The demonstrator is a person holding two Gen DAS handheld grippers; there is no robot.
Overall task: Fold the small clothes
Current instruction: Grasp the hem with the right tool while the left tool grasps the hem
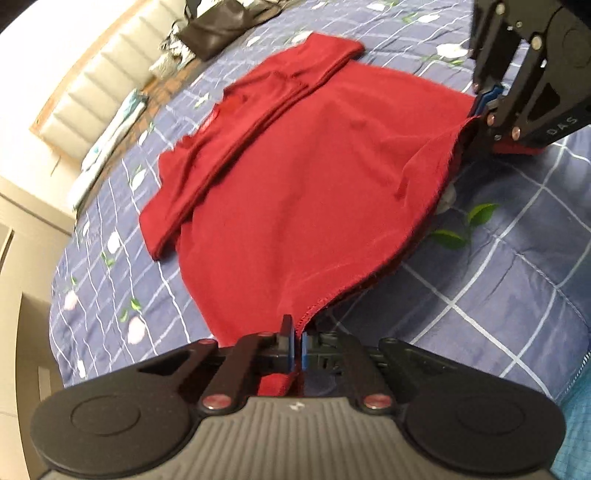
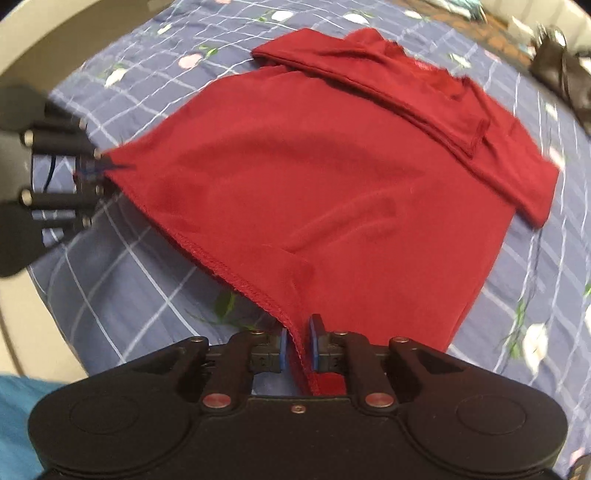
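A dark red long-sleeved shirt (image 1: 295,173) lies spread on the bed, its sleeves folded across the far part of the body. My left gripper (image 1: 298,349) is shut on one corner of the stitched bottom hem, with red cloth pinched between its blue pads. In the right wrist view the same shirt (image 2: 332,177) fills the middle, and my right gripper (image 2: 299,347) is shut on the other hem corner. Each gripper shows in the other's view: the right gripper (image 1: 484,105) at upper right, the left gripper (image 2: 92,171) at the left edge. The hem between them is lifted slightly off the bed.
A blue checked quilt (image 1: 498,288) with flower prints covers the bed. Black bags (image 1: 221,26) and small items lie at the far edge, by a white padded headboard (image 1: 92,92). Blue cloth (image 2: 18,413) shows at the near corner.
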